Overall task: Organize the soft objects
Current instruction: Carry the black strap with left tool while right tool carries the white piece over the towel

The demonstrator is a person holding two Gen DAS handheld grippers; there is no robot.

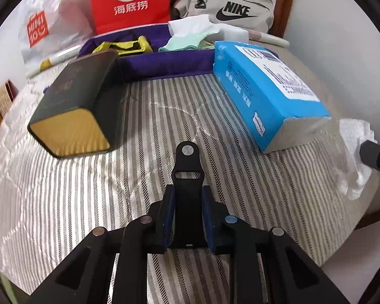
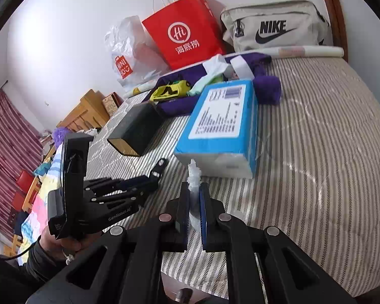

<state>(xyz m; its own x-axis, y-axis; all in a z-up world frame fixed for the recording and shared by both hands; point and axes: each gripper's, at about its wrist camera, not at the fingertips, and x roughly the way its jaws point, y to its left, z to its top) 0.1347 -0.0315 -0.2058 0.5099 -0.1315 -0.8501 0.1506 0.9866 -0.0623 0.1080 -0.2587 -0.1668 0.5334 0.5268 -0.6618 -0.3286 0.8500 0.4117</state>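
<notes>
Two hand-held black grippers over a striped grey-and-white bedcover (image 1: 253, 190), listed left to right. Dark rectangular box with a gold end face (image 1: 73, 106) — lying on its side, far left. Left gripper (image 1: 187, 215) — jaws pinched on a flat black rubber strap with a metal stud and slot (image 1: 187, 167), whose tip rests on the cover. Purple cloth tray (image 1: 164, 60) behind, holding yellow and mint fabric pieces. Blue plastic-wrapped pack of tissues (image 1: 261, 88), right of centre. Right gripper (image 2: 195, 210) — jaws clamped on a crumpled white tissue (image 2: 193, 174), just in front of the pack.
</notes>
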